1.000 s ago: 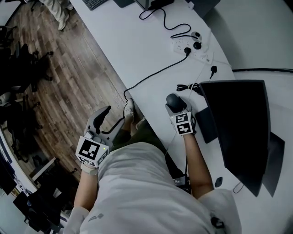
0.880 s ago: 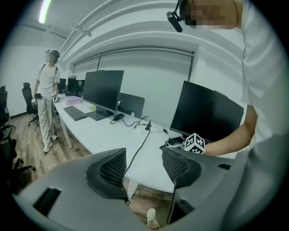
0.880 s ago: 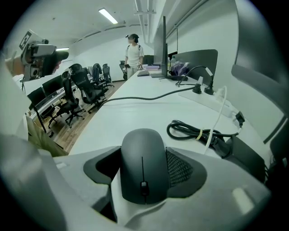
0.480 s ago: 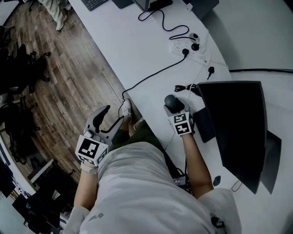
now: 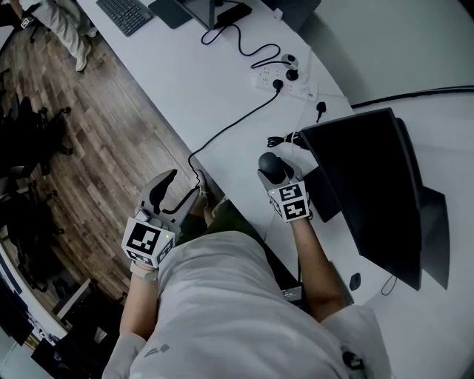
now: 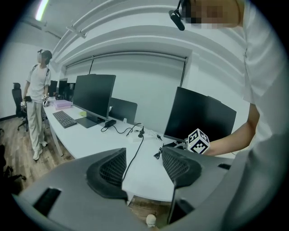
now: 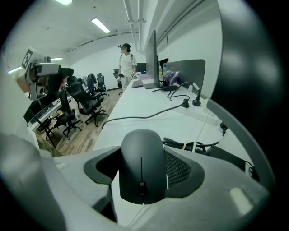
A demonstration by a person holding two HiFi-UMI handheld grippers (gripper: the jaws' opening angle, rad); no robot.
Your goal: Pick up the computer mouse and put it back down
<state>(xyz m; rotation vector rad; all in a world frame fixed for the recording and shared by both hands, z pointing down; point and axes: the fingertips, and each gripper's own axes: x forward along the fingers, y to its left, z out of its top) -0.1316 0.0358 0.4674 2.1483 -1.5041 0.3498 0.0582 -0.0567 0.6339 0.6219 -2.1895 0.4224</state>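
The dark grey computer mouse (image 5: pixel 268 163) sits near the front edge of the white desk (image 5: pixel 215 81), just left of a black monitor. My right gripper (image 5: pixel 273 172) is shut on it, a pad on each side. In the right gripper view the mouse (image 7: pixel 142 164) fills the gap between the jaws of the right gripper (image 7: pixel 143 170); whether it touches the desk I cannot tell. My left gripper (image 5: pixel 166 194) hangs off the desk over the wooden floor. It is open and holds nothing, as the left gripper (image 6: pixel 142 166) view also shows.
A black monitor (image 5: pixel 370 185) lies flat-on to the right of the mouse. A bundled cable (image 5: pixel 280 139) lies just beyond the mouse, and a long black cable (image 5: pixel 229 133) runs to a power strip (image 5: pixel 285 77). A keyboard (image 5: pixel 124 12) and a standing person (image 5: pixel 59 22) are far off.
The head view has shifted, so everything sits a little lower-left in frame. The right gripper stays on the mouse; the left gripper stays open beside the desk.
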